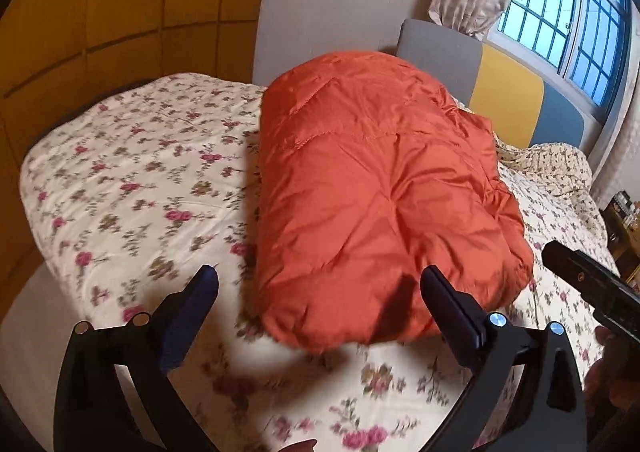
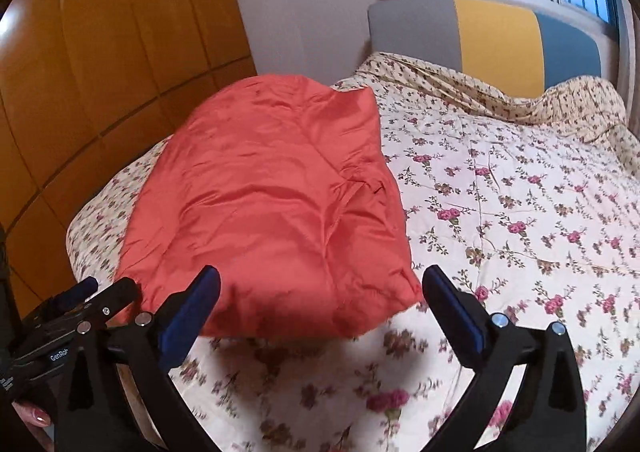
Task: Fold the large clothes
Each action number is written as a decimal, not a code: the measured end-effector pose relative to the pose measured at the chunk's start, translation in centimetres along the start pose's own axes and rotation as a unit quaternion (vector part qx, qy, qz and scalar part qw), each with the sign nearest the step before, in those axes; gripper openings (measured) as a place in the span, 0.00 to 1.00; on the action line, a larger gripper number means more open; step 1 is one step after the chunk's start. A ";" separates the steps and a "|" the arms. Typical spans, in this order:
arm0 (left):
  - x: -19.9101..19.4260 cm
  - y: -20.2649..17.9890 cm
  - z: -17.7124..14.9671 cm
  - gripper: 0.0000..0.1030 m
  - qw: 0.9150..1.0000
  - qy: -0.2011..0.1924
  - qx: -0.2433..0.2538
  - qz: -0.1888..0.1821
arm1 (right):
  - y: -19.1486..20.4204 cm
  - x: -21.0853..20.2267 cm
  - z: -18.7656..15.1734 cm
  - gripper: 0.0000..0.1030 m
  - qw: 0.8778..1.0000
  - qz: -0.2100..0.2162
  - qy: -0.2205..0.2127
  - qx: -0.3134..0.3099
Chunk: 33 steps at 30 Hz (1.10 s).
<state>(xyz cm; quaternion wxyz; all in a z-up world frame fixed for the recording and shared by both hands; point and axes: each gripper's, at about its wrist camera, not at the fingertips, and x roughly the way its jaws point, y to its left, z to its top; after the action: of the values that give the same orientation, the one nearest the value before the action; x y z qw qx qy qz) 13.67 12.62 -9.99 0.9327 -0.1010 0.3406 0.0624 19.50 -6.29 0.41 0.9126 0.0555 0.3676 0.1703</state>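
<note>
Already the orange jacket (image 1: 380, 192) lies folded in 1 puffy bundle on the bed (image 1: 132, 180). Both grippers, left (image 1: 320, 316) and right (image 2: 320, 316), hang wide apart, gripping nothing. Little looks left.

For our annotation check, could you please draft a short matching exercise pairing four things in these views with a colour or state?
Things:
1. jacket
2. left gripper
3. bedspread
4. headboard

Descriptions:
A. grey, yellow and blue panels
B. orange, folded into a bundle
C. open, holding nothing
D. cream with pink flowers

Pairs: 1-B, 2-C, 3-D, 4-A
</note>
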 end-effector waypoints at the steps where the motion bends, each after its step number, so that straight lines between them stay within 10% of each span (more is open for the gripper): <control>1: -0.3 0.1 -0.1 0.97 1.000 -0.002 0.002 0.005 | 0.4 -0.4 -0.2 0.98 1.000 0.000 0.000 -0.005; 12: -5.9 -0.3 -2.1 0.97 0.994 -0.044 0.028 0.092 | 2.1 -4.3 -2.8 0.98 0.999 -0.022 -0.014 -0.021; 33: -8.6 -1.5 -2.3 0.97 0.996 -0.063 0.026 0.060 | 2.5 -8.2 -3.8 0.98 0.997 -0.033 -0.055 -0.036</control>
<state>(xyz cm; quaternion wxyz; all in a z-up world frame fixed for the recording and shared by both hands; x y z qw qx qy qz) 5.95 10.21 -5.89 0.9492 -0.0515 0.2882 0.1157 10.71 -6.95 3.62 0.9381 0.0194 0.3118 0.1497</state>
